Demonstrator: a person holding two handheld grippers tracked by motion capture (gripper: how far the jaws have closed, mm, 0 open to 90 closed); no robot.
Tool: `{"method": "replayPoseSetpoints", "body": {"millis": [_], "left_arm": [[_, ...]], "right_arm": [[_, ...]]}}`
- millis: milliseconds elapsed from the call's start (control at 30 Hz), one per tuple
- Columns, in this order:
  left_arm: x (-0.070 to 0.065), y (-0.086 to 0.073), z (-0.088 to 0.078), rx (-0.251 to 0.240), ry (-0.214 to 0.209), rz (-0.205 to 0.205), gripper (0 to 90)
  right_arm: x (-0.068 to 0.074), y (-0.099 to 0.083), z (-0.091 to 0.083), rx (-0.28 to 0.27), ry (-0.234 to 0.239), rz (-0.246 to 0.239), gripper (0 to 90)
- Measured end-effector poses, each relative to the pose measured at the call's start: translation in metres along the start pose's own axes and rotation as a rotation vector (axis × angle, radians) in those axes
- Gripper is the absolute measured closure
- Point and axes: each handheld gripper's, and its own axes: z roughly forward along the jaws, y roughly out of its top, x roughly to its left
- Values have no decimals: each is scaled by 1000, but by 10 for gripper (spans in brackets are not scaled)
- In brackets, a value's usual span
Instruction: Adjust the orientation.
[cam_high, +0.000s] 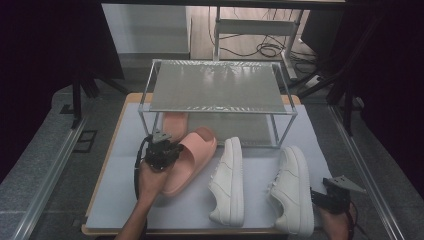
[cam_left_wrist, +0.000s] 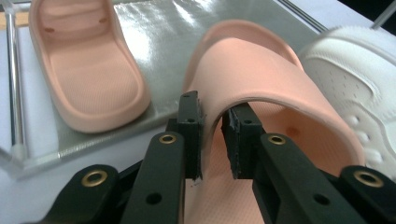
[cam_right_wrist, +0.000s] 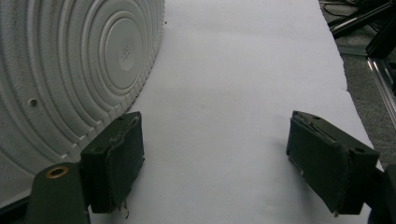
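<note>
A pink slide sandal (cam_high: 187, 160) lies on the white table sheet, its toe toward the rack. My left gripper (cam_high: 161, 150) is shut on the edge of its strap (cam_left_wrist: 233, 70), one jaw on each side. A second pink slide (cam_high: 175, 122) (cam_left_wrist: 84, 65) rests on the rack's lower shelf. Two white sneakers stand on the sheet: one (cam_high: 227, 180) in the middle, one (cam_high: 292, 190) to the right. My right gripper (cam_high: 332, 197) (cam_right_wrist: 212, 161) sits low at the right, jaws wide open and empty, next to the right sneaker's ribbed sole (cam_right_wrist: 65, 70).
A two-shelf metal rack (cam_high: 215, 85) stands at the back of the table, its top shelf bare. The sheet's right edge (cam_right_wrist: 348, 93) and a dark frame rail (cam_right_wrist: 380, 70) lie beyond my right gripper. Cables run across the floor behind the table.
</note>
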Motion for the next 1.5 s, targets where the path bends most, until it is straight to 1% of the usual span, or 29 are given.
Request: {"method": "replayPoseSetpoints", "body": {"millis": [267, 333, 500, 567, 600, 633, 700, 767, 1000, 1033, 1133, 1200, 1267, 1367, 1500], "left_arm": [[0, 12, 21, -17, 25, -20, 773], [1, 15, 26, -23, 30, -31, 772], [0, 21, 41, -27, 57, -36, 772], [0, 23, 47, -36, 67, -46, 771], [0, 23, 47, -36, 67, -46, 772], [-1, 26, 54, -42, 82, -49, 772], [-1, 27, 61, -47, 93, -54, 771], [-1, 28, 66, -53, 101, -65, 770], [-2, 30, 84, -85, 151, -77, 766], [-3, 30, 86, -89, 159, -84, 767], [-3, 29, 90, -101, 205, -66, 766], [-3, 28, 91, -97, 219, -53, 762], [-2, 26, 93, -81, 201, -53, 753], [1, 22, 95, -74, 200, -63, 743], [3, 20, 89, -77, 177, -49, 706]], "right_arm": [[0, 0, 0, -2, 2, 5, 188], [0, 0, 0, -1, 3, 5, 188], [0, 0, 0, -3, 2, 6, 188], [0, 0, 0, -3, 2, 6, 188], [0, 0, 0, -3, 2, 6, 188], [-1, 0, 0, -4, 4, 7, 188], [-1, 0, 0, -4, 5, 7, 188], [-1, 0, 0, -4, 5, 8, 188], [-1, 0, 0, -6, 9, 11, 188], [-1, 0, 0, -5, 10, 12, 188], [-1, 0, 0, -6, 11, 13, 188], [-1, 0, 0, -6, 11, 13, 188], [-1, 0, 0, -6, 11, 13, 188], [-1, 0, 0, -6, 11, 13, 188], [-2, 0, 0, -7, 11, 13, 188]]}}
